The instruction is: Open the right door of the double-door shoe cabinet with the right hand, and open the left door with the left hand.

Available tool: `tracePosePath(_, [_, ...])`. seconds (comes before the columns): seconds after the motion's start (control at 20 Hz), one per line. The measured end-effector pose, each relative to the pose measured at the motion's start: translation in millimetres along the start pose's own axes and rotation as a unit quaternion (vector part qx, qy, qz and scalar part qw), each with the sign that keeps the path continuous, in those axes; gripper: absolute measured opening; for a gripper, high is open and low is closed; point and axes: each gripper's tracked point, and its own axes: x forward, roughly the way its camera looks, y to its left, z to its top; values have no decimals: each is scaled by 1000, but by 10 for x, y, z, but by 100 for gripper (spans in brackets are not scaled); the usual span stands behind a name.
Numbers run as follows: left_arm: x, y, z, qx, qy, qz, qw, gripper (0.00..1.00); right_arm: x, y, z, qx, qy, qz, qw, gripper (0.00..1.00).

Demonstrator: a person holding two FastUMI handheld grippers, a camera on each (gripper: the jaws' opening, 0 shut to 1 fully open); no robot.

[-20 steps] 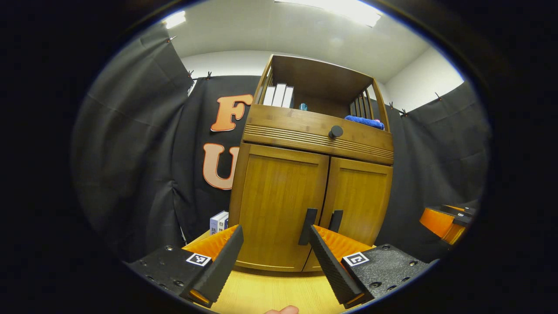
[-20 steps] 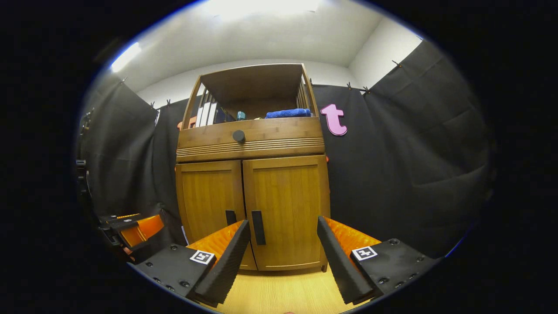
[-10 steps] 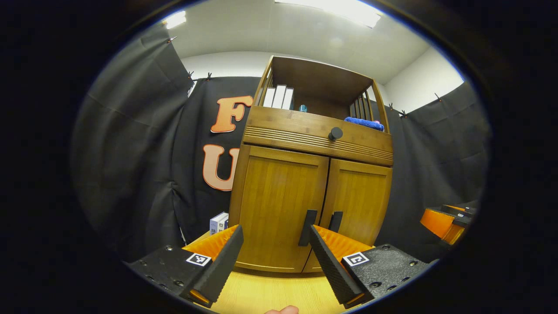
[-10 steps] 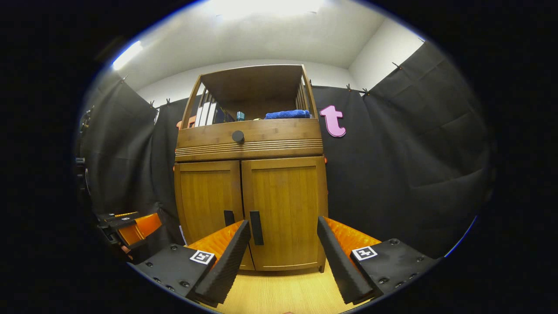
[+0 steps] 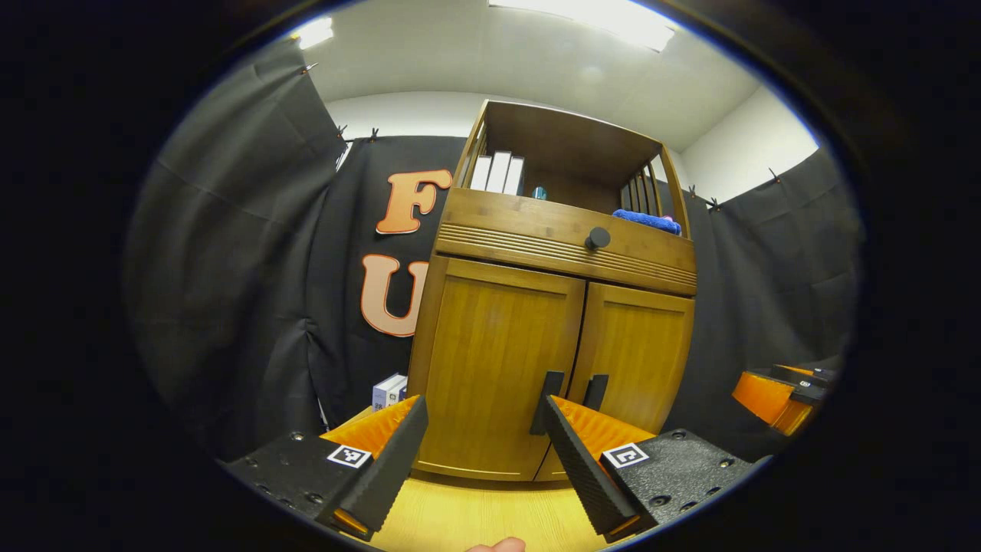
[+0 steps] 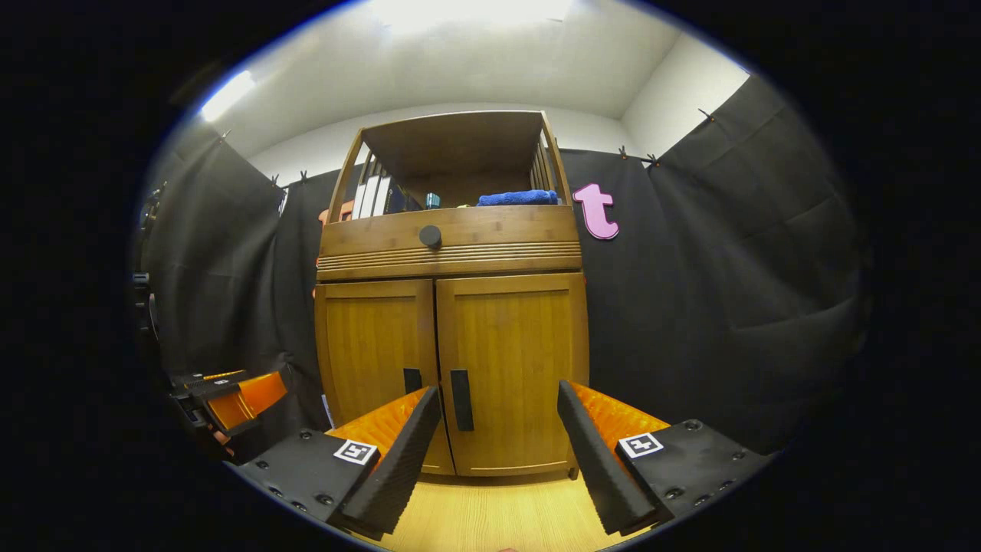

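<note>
Two-door shoe cabinet of honey-brown bamboo [image 6: 452, 337], standing on a pale wood-grain table [image 6: 490, 514] against the black cloth wall. Both doors are shut. The right door [image 6: 512, 360] carries a dark vertical bar handle [image 6: 460, 400] just beside the centre seam; the left door [image 5: 494, 360] carries its own matching handle [image 5: 546, 403] on the other side of the seam. Above the doors sits a drawer with a round dark knob [image 6: 430, 236], and an open shelf holds upright white books [image 5: 498, 172] and a folded blue cloth [image 6: 517, 198].

The right gripper [image 6: 498, 425] faces the right door, jaws spread wide and holding nothing, apart from the cabinet. The left gripper [image 5: 483, 441] faces the left door, jaws likewise wide and empty.

Risks, as judged from here: the two handles stand very near one another, so a jaw could catch the wrong bar or strike the other gripper; a shallow pinch may slip off the slim bar; a pull off the hinge arc might drag the cabinet across the table.
</note>
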Motion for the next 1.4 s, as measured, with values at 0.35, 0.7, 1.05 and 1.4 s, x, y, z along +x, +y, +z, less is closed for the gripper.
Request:
tracePosePath(0.35, [-23, 140, 5, 5, -5, 21, 1000, 92, 626, 86, -70, 6, -10, 28, 1000, 99])
tracePosePath(0.7, [-47, 374, -23, 7, -3, 55, 998, 92, 1550, 414, -336, -26, -12, 43, 999, 99])
tracePosePath(1.05, [-115, 615, 29, 14, -17, 84, 996, 92, 2216, 511, -947, -12, 34, 18, 999, 98])
tracePosePath(1.4, [-100, 787, 25, 17, -18, 100, 995, 92, 2560, 383, -1313, -27, 59, -7, 998, 93])
